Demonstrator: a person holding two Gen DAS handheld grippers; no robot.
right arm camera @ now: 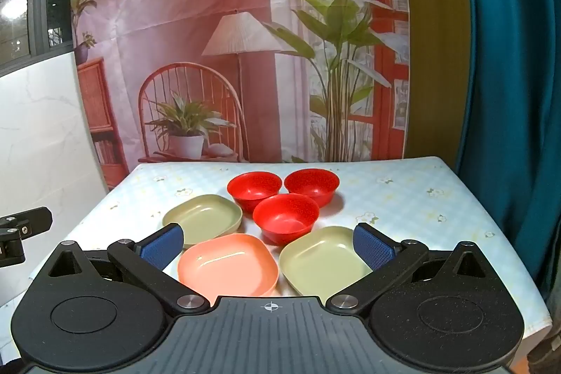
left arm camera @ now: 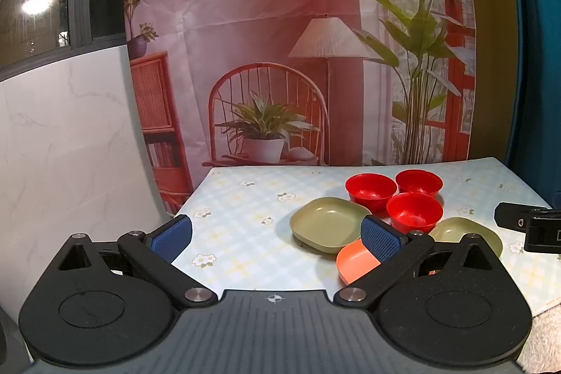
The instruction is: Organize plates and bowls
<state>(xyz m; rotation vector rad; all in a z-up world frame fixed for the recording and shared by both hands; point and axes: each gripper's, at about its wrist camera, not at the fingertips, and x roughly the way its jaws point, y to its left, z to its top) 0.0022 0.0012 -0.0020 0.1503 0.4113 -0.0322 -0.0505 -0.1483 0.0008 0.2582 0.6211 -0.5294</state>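
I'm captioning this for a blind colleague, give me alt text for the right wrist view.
The open right gripper hovers over a table with three red bowls, two olive green plates and one salmon pink plate, none held or stacked.

My right gripper hangs wide apart above the table. Under it sit a pink plate and two green plates, with three red bowls clustered behind.
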